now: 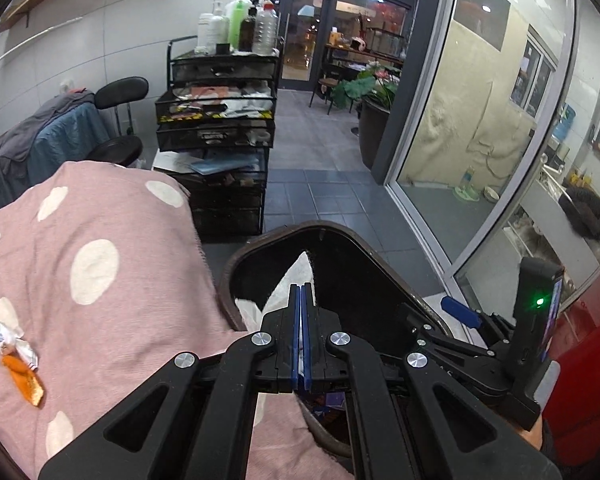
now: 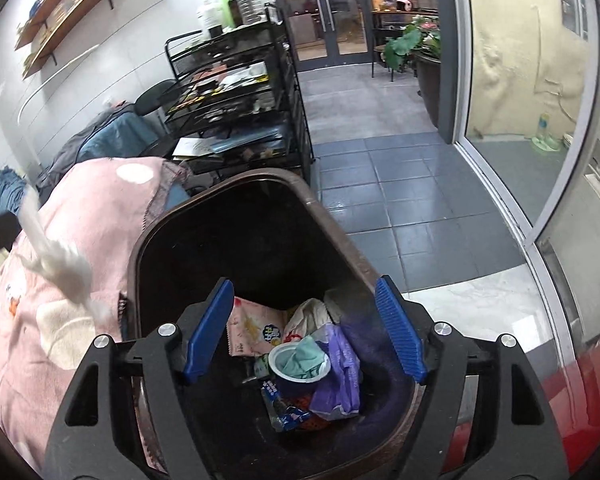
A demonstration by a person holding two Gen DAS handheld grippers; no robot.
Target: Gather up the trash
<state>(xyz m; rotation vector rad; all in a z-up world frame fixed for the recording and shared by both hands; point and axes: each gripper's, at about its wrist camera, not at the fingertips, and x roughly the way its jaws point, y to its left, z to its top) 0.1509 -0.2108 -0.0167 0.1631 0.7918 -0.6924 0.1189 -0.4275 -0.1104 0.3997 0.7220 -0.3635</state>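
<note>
My left gripper [image 1: 301, 292] is shut on a white crumpled tissue [image 1: 296, 276] and holds it over the left rim of the brown trash bin [image 1: 328, 229]. The tissue also shows in the right wrist view [image 2: 56, 264], hanging beside the bin. My right gripper [image 2: 304, 312] is open and empty above the bin [image 2: 300, 196], which holds several wrappers, a cup [image 2: 298, 360] and a purple bag [image 2: 340, 376]. A silver wrapper [image 1: 8, 336] and an orange wrapper [image 1: 24, 378] lie on the pink dotted blanket [image 1: 100, 280] at the left.
A black mesh drawer cart [image 1: 220, 120] with bottles on top stands behind the blanket. A chair with clothes [image 1: 60, 136] is at the left. A glass partition [image 1: 480, 120] runs along the right, with grey tiled floor [image 1: 320, 184] between. A potted plant [image 1: 372, 96] stands further back.
</note>
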